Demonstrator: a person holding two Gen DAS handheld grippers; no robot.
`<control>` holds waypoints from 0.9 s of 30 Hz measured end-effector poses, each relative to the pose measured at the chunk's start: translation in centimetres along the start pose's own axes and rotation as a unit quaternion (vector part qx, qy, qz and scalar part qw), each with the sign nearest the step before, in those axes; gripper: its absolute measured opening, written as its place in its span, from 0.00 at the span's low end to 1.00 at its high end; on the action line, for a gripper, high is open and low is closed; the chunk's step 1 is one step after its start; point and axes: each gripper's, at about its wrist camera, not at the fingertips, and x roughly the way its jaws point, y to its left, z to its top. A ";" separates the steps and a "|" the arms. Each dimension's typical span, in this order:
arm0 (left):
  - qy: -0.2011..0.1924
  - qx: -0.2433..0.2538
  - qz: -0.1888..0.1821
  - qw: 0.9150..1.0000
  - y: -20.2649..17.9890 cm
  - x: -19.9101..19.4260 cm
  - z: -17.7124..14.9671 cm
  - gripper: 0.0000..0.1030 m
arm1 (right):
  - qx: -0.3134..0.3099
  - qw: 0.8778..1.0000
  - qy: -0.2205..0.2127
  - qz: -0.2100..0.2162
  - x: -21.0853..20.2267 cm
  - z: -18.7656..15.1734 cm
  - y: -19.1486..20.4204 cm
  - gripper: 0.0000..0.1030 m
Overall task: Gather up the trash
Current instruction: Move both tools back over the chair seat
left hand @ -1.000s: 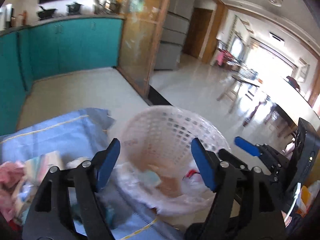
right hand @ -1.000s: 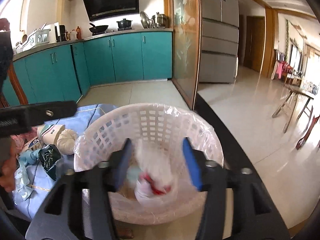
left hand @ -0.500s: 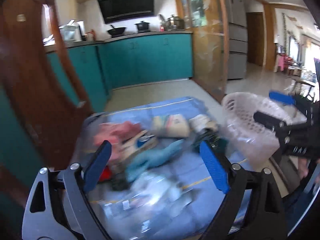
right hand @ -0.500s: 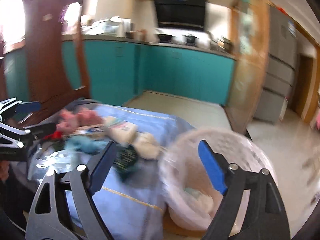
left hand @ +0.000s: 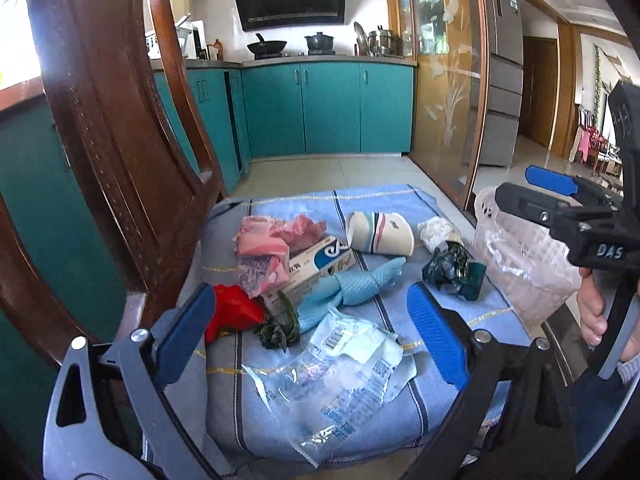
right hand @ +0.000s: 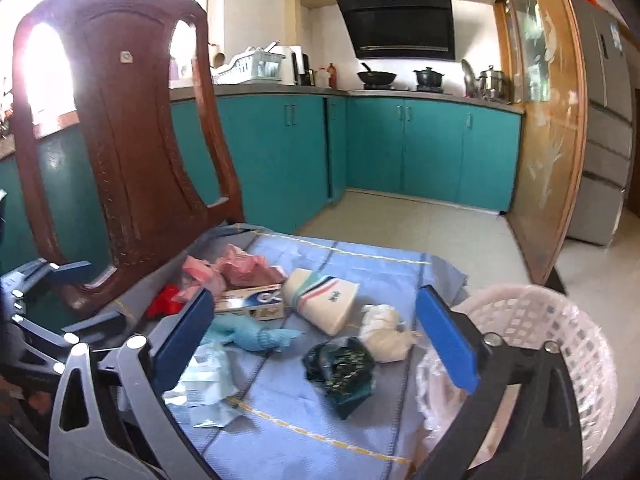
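Note:
Trash lies on a blue cloth (left hand: 384, 204) over a chair seat: a clear plastic wrapper (left hand: 340, 364), a blue crumpled glove (left hand: 360, 284), a toothpaste box (left hand: 320, 264), pink wrappers (left hand: 272, 240), a red scrap (left hand: 232, 312), a paper cup (left hand: 380, 232), a white wad (right hand: 384, 332) and a dark green bag (right hand: 340, 368). A lined white basket (right hand: 560, 344) stands at the right. My left gripper (left hand: 312, 336) is open and empty above the wrapper. My right gripper (right hand: 316, 340) is open and empty above the green bag.
The carved wooden chair back (right hand: 120, 140) rises at the left. Teal cabinets (right hand: 400, 148) line the far wall. A glass partition (right hand: 544, 120) and a fridge (right hand: 608, 120) stand to the right. Tiled floor (right hand: 420, 224) lies beyond the seat.
The right gripper let its white and red trash go in the basket. Both grippers swung left from the basket to above the trash on the cloth.

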 end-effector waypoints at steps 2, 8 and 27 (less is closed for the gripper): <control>0.002 0.004 -0.001 1.000 -0.2 0.1 -0.2 0.93 | -0.007 1.000 0.002 -0.003 -0.4 -0.5 0.1 0.97; 0.005 0.004 -0.007 1.000 -0.9 0.1 -0.4 0.94 | -0.026 0.999 0.012 -0.028 -1.1 -1.3 0.2 0.97; 0.024 -0.011 -0.023 0.999 -1.3 1.0 -0.8 0.94 | -0.028 0.995 0.058 -0.077 -0.1 -2.6 -0.9 0.96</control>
